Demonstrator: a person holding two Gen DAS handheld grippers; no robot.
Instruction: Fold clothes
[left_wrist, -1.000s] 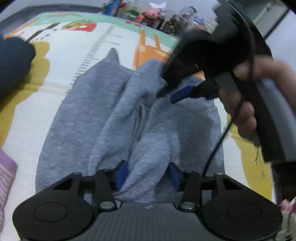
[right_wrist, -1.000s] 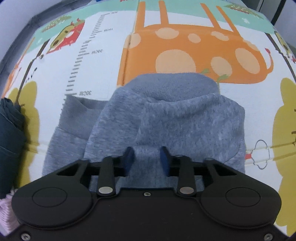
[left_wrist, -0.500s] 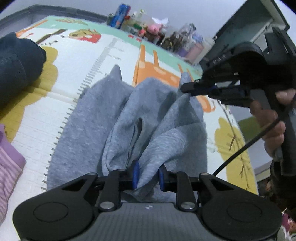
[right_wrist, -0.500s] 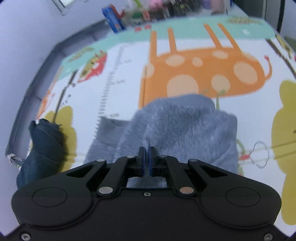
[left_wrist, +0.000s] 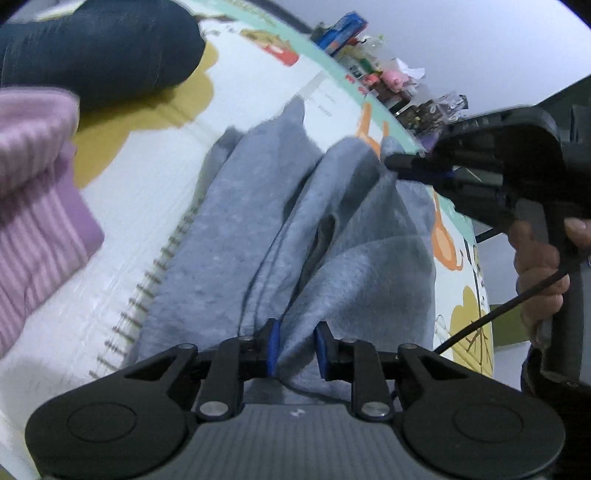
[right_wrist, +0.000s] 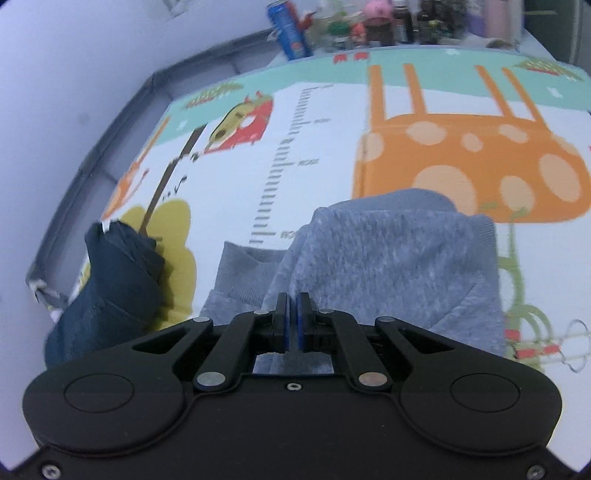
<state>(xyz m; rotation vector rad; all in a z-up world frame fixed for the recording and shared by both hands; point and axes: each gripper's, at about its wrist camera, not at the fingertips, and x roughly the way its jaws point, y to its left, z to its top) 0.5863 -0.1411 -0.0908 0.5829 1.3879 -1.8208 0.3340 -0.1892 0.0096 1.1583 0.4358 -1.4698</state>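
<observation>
**Ana:** Left wrist view first. What sits nearest the left gripper?

**Ben:** A bunched fold of the grey sweatshirt, pinched between its blue pads. The jaws have just been closing and now stand narrow on the cloth. From there the garment runs straight ahead, in ridges, over the play mat.

**Ana:** And to the sides?

**Ben:** Left of the gripper lies a pink ribbed garment; farther ahead on that side, a dark navy garment. Ahead and to the right, the right gripper has the sweatshirt's far edge nipped at its tip, with a person's hand on its handle. Bottles and toys line the mat's far edge.

**Ana:** Right wrist view?

**Ben:** The right gripper has its jaws almost together, a thin fold of the grey sweatshirt clamped between them. The cloth spreads just ahead, draping toward the mat. The navy garment is to its left, the orange giraffe print ahead, and a blue can at the far edge
</observation>
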